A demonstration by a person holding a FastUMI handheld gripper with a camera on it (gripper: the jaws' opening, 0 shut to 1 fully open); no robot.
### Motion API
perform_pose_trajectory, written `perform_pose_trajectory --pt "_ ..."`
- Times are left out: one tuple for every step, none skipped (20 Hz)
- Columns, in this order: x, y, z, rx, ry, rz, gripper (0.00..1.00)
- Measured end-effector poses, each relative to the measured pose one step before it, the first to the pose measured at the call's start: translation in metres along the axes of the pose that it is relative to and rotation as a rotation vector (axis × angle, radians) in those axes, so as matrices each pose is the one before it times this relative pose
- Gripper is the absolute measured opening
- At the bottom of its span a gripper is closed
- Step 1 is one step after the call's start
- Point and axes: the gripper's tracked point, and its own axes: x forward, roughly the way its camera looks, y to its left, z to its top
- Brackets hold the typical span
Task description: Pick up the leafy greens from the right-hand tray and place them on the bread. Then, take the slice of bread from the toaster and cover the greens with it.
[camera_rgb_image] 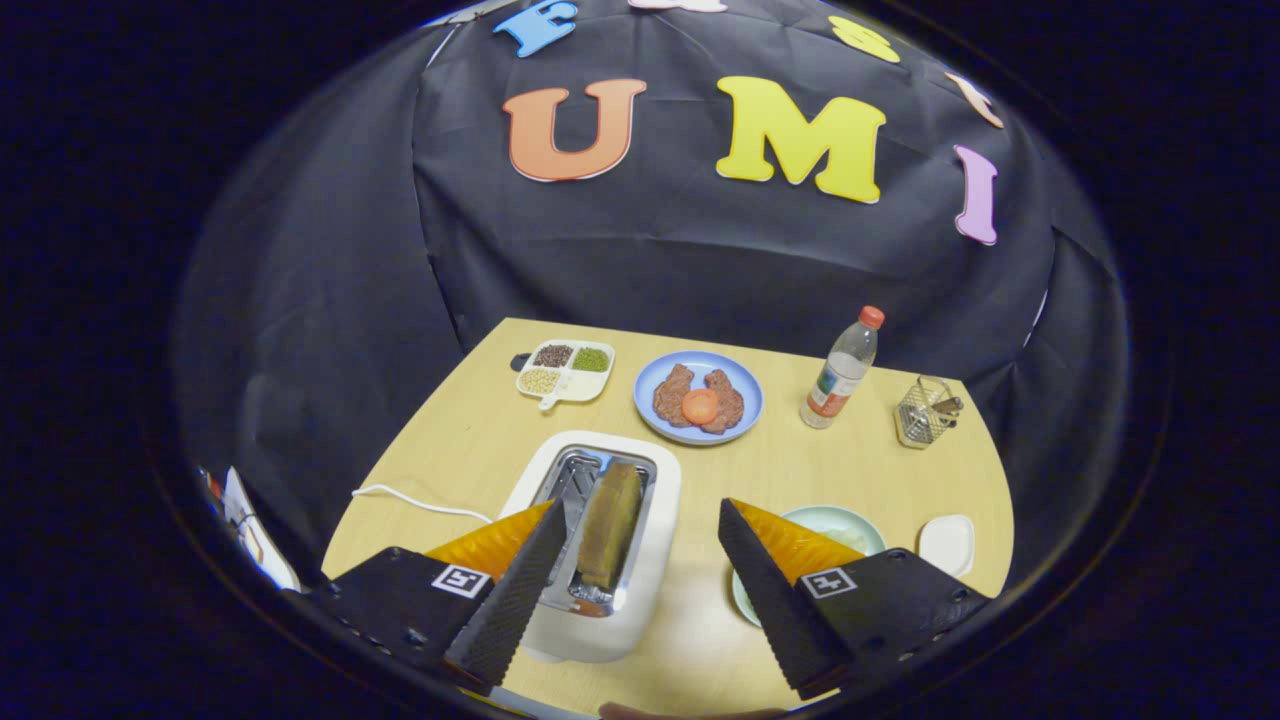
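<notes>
A browned slice of bread (pixel 609 523) stands upright in the right slot of a white toaster (pixel 600 545) on a wooden table (pixel 470 440). The gripper (pixel 643 533) hangs above it, fingers spread wide, holding nothing. Beyond the toaster sit a blue plate (pixel 699 396) of meat and tomato, a divided dish (pixel 565 371) and a bottle (pixel 843 368); right of the toaster, a pale green plate (pixel 840 520).

Even overhead light keeps the wooden table (pixel 480 440) bright and sharp, shadows soft. Fisheye bending curves its far edge; the near fingers (pixel 510 590) blur slightly.
</notes>
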Motion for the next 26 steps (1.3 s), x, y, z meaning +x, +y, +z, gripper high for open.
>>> perform_pose_trajectory --pt "0.00790 0.00314 -0.00238 0.00373 0.01370 -0.00728 0.96" --pt "0.00330 0.00048 0.00122 0.00592 0.00110 -0.01425 0.96" --pt "0.00358 0.00067 0.00121 0.00283 0.00304 -0.01151 0.85" --pt "0.00365 0.00151 -0.00122 0.00227 0.00949 -0.00947 0.79" --pt "0.00470 0.00138 -0.00303 0.00629 0.01418 -0.00435 0.74" --pt "0.00314 0.00243 -0.00164 0.00808 0.01621 0.00143 0.68" --pt "0.00437 0.00203 -0.00166 0.00398 0.01642 -0.00055 0.67" --pt "0.00116 0.00139 -0.00038 0.00272 0.01138 0.00153 0.68" --pt "0.00326 -0.00038 -0.00077 0.00413 0.00858 -0.01171 0.65" --pt "0.00188 0.00005 0.00081 0.00317 0.00307 -0.00587 0.52" --pt "0.00197 0.00203 -0.00135 -0.00445 0.00539 -0.00742 0.39" --pt "-0.00115 -0.00138 -0.00007 -0.00019 0.00132 -0.00842 0.32" --pt "0.00022 0.00288 -0.00191 -0.00082 0.00277 0.00381 0.21" --pt "-0.00616 0.00344 0.00151 -0.00710 -0.00087 0.01657 0.18" --pt "0.00147 0.00184 -0.00152 -0.00755 -0.00192 0.00967 0.18" --pt "-0.00472 -0.00124 0.00110 -0.00118 -0.00863 -0.00118 0.18" --pt "-0.00681 -0.00075 0.00182 -0.00076 -0.01376 0.00146 0.18" --pt "-0.00723 0.00061 0.00301 -0.00216 -0.01382 0.01076 0.18" --pt "-0.00827 0.00167 0.00327 0.00171 -0.01569 0.01040 0.18" --pt "-0.00891 -0.00084 0.00267 0.00447 -0.01183 0.01032 0.18" --pt "-0.00668 0.00034 0.00389 0.00254 -0.00978 0.01122 0.18" --pt "-0.01015 -0.00287 0.00620 0.00156 -0.01672 0.00173 0.18" --pt "-0.00935 -0.00225 0.00633 0.00377 -0.01667 0.00778 0.18" --pt "-0.00805 -0.00227 0.00618 0.00624 -0.01617 0.00463 0.18" --pt "-0.00765 -0.00567 0.00678 0.00471 -0.01803 0.00114 0.18" --pt "-0.00593 -0.00484 0.00585 0.00600 -0.01627 0.00435 0.18"
